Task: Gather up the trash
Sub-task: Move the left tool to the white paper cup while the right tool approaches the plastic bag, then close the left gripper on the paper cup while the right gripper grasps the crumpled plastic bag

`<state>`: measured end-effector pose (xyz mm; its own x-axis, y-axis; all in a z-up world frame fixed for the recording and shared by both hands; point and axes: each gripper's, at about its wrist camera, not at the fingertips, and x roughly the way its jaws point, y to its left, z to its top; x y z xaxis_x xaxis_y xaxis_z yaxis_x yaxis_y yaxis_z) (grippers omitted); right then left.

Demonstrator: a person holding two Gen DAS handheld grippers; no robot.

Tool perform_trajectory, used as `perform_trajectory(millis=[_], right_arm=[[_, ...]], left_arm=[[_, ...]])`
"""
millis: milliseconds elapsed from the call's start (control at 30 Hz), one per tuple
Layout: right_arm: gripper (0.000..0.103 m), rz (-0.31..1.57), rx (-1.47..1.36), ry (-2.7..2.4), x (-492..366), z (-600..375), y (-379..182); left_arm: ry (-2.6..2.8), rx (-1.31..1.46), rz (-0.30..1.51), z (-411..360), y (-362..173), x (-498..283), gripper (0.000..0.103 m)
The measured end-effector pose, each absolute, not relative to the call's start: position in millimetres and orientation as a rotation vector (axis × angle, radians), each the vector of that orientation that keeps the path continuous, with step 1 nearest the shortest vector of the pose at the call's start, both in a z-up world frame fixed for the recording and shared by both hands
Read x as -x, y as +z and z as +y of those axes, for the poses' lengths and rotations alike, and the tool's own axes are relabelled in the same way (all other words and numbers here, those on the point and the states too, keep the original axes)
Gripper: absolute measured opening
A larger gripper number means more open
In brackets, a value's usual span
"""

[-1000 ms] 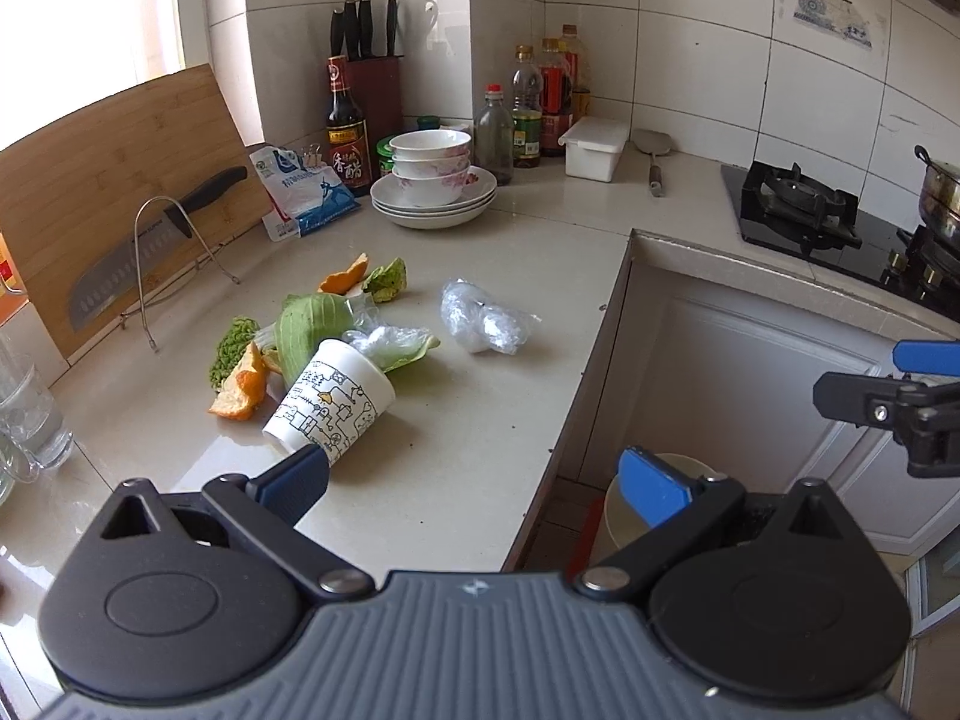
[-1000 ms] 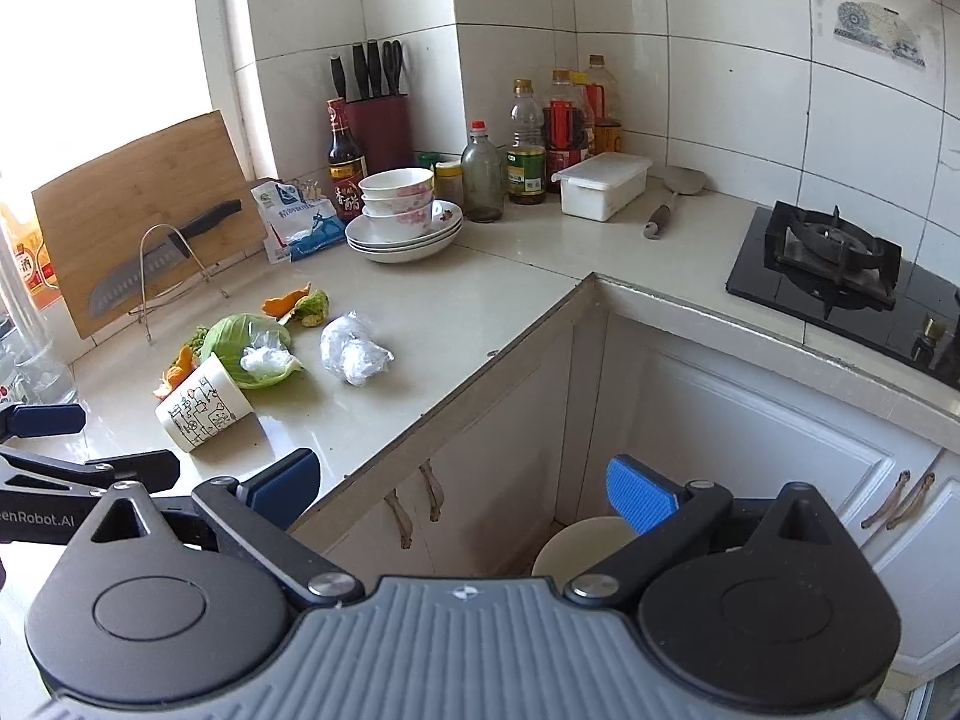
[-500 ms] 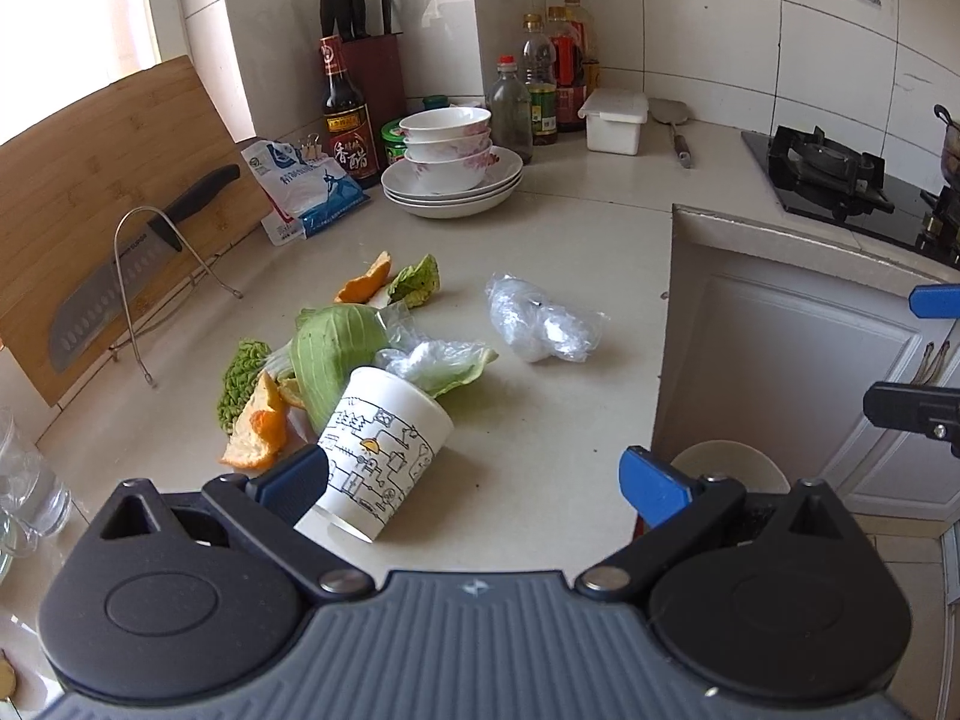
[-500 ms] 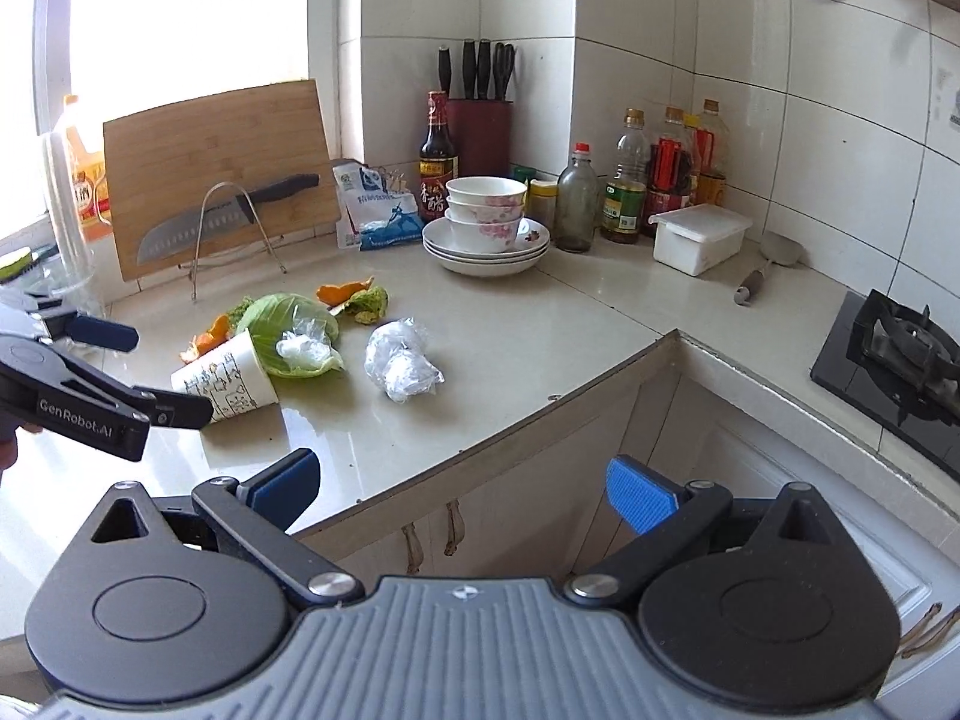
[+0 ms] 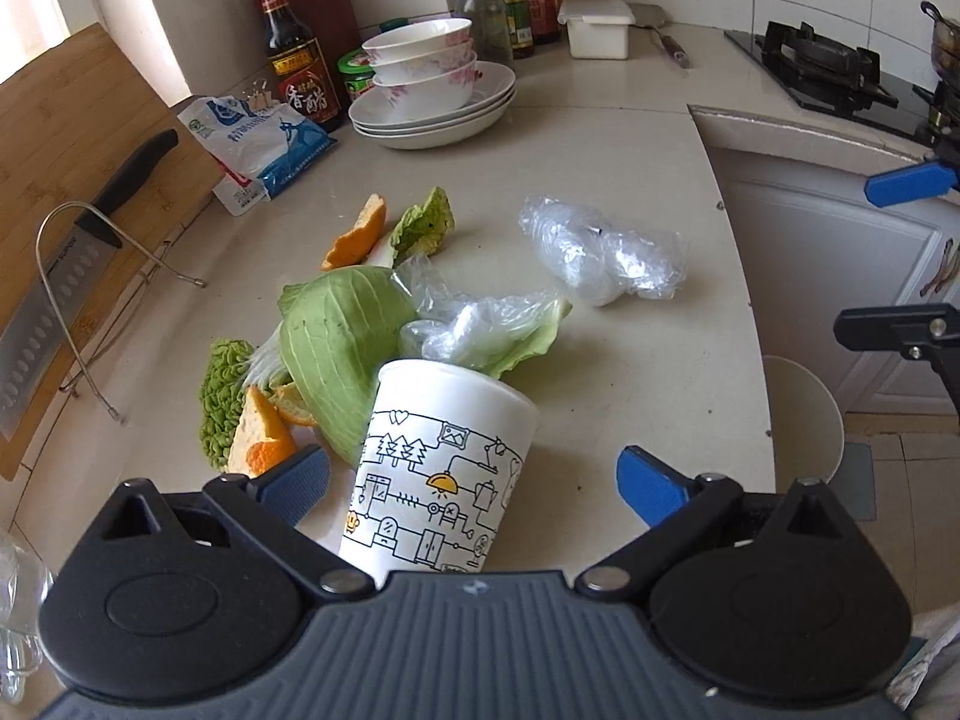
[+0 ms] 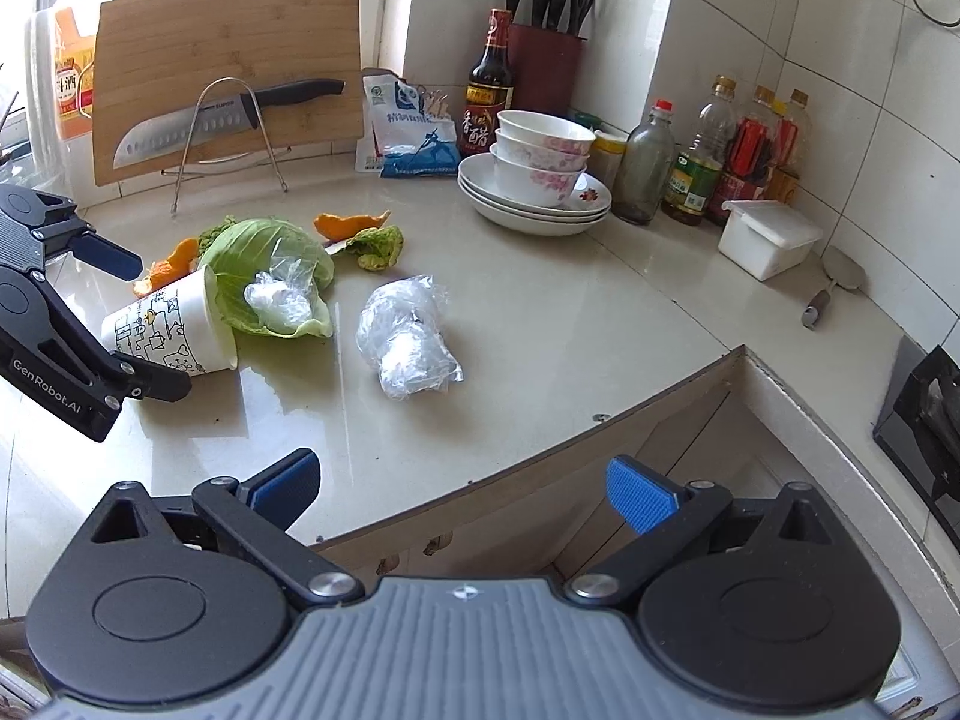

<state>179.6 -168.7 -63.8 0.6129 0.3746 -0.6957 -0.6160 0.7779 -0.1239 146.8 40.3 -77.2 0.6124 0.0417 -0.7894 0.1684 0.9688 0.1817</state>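
Straddling the cup (image 5: 441,468), my left gripper (image 5: 474,483) stands spread wide, its blue pads on either side of the printed wall and not pressing it, so far as I can tell. The cup lies on its side on the counter (image 5: 600,138), mouth toward a cabbage leaf (image 5: 342,330) that cradles a crumpled film (image 5: 462,324). My left view shows the bin (image 5: 804,414) on the floor past the counter edge, which the right view hides behind its own body. The right view instead shows the left gripper (image 6: 135,324) from the side, its dark lower finger (image 6: 153,381) under the cup (image 6: 171,330), and the whole spread of scraps. My right gripper (image 6: 462,492) is also spread, holding nothing, out over the counter edge. Orange peel (image 5: 354,234) and a small leaf (image 5: 423,228) lie beyond the cabbage; more peel (image 5: 261,441) and a curly green (image 5: 219,402) sit just left of the cup. A clear bag (image 5: 606,258) lies apart to the right. Farther back stand bowls (image 6: 540,156) on plates, bottles, and a knife (image 6: 228,117) against the board (image 6: 228,36).
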Motion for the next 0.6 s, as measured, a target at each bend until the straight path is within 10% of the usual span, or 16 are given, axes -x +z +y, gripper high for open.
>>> perform_trajectory(millis=[600], right_arm=[[0.103, 0.736, 0.375, 0.725, -232.6, -126.7, -86.2]], left_arm=[[-0.085, -0.182, 0.982, 61.6, -91.1, -163.5, 0.066]])
